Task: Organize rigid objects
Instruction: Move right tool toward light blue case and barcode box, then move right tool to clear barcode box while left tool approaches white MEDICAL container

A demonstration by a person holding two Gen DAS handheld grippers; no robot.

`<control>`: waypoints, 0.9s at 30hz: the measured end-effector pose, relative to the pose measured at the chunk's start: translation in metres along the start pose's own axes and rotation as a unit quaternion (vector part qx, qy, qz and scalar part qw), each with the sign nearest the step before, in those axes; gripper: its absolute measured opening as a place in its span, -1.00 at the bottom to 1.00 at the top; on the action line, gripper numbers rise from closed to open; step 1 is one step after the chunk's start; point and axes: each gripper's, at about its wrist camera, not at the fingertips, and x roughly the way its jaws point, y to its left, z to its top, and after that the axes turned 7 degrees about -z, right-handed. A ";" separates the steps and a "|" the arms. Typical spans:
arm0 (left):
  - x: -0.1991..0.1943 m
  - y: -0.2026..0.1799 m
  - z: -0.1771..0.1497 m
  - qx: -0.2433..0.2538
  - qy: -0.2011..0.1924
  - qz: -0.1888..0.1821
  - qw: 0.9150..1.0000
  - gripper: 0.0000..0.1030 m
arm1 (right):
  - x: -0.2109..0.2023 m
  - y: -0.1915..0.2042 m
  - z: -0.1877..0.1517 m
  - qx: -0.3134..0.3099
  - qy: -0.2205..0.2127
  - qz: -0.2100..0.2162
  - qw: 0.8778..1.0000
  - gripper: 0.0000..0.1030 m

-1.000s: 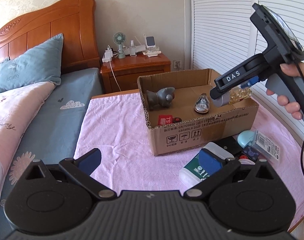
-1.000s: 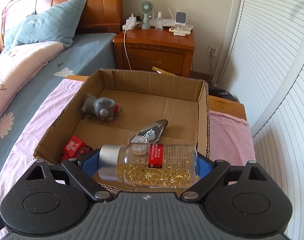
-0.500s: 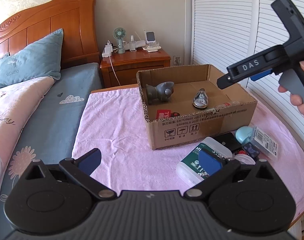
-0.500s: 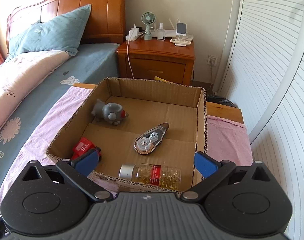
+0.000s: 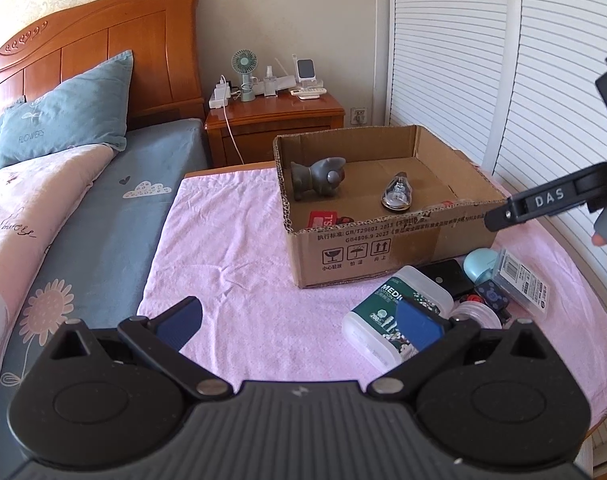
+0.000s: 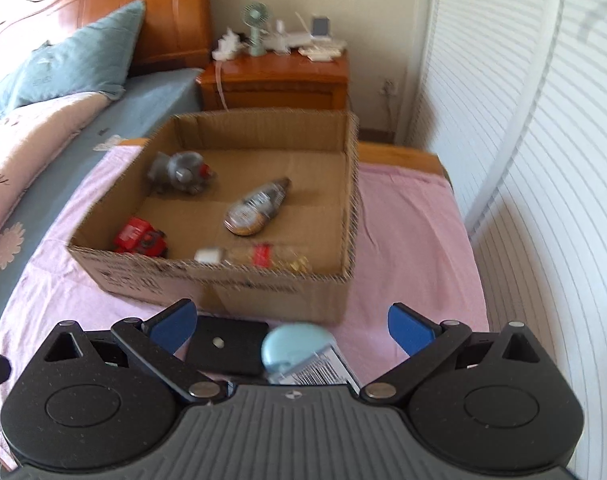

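Note:
A cardboard box (image 5: 387, 240) (image 6: 263, 284) stands on the pink cloth. In it lie a grey toy (image 6: 181, 170), a correction tape (image 6: 257, 208), a red toy (image 6: 139, 236) and a clear pill bottle (image 6: 259, 256) by the near wall. My right gripper (image 6: 291, 324) is open and empty, held above a black plate (image 6: 227, 344) and a light blue case (image 6: 295, 348) in front of the box. My left gripper (image 5: 299, 320) is open and empty, low over the cloth. A white and green container (image 5: 395, 312) lies by its right finger (image 5: 417, 322).
The loose pile right of the box also holds a barcoded clear pack (image 5: 521, 282) and a small round jar (image 5: 477, 316). A bed (image 5: 83, 200) lies to the left, a wooden nightstand (image 5: 275, 120) behind, and slatted white doors (image 5: 503, 60) to the right.
My right gripper opened, left the pill bottle in the box, and drew back and up toward the pile in front of the box. My left gripper pulled back slightly.

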 end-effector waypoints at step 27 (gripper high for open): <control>0.012 -0.002 -0.007 0.002 0.021 -0.005 1.000 0.99 | 0.051 -0.030 -0.057 0.096 0.074 -0.050 0.991 1.00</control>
